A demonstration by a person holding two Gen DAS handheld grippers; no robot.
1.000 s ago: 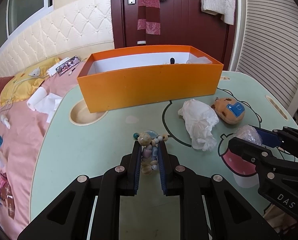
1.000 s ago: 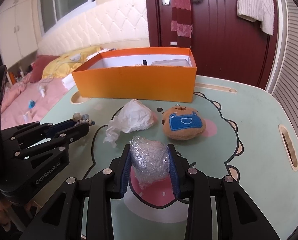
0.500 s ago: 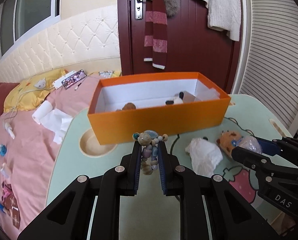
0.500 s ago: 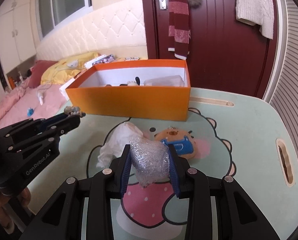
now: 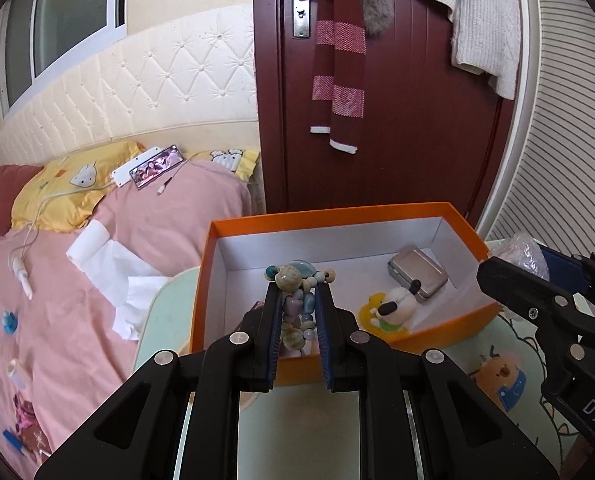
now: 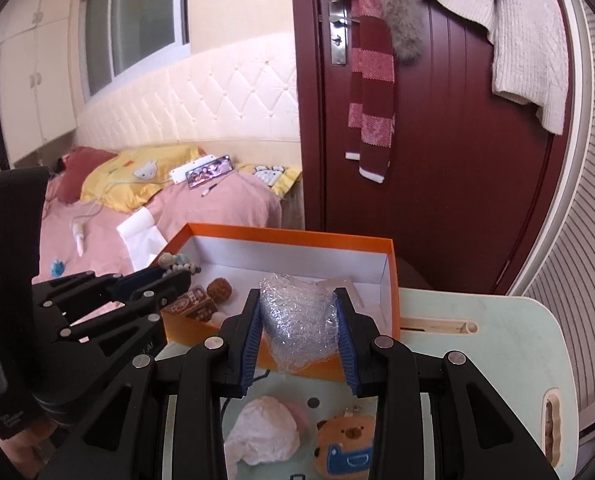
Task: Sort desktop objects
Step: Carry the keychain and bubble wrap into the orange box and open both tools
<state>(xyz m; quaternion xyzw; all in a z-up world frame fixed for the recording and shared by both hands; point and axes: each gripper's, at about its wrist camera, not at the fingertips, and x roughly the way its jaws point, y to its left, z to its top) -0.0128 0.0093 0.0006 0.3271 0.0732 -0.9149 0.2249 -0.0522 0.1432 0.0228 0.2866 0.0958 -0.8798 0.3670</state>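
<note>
My left gripper (image 5: pixel 297 292) is shut on a bead bracelet (image 5: pixel 295 306) and hangs over the near left part of the orange box (image 5: pixel 377 214). Inside the box lie a grey tin (image 5: pixel 416 274) and a small dog figure (image 5: pixel 397 306). My right gripper (image 6: pixel 300 312) is shut on a crumpled ball of clear plastic wrap (image 6: pixel 299 320), held just above the near wall of the orange box (image 6: pixel 391 276). On the pale green table (image 6: pixel 477 344) below lie crumpled white tissue (image 6: pixel 263 436) and a brown plush toy (image 6: pixel 347 446). The left gripper (image 6: pixel 177 270) shows at left in the right wrist view.
A bed with pink cover (image 5: pixel 57 280), yellow pillow and loose tissue (image 5: pixel 109 268) lies left of the table. A dark red door (image 5: pixel 397 100) with a scarf and sweater stands behind the box. The right gripper (image 5: pixel 537 264) is at the right edge in the left wrist view.
Both grippers rose and moved forward with their loads; they now hang over the orange box, whose inside has come into view. The tissue and plush stayed on the table.
</note>
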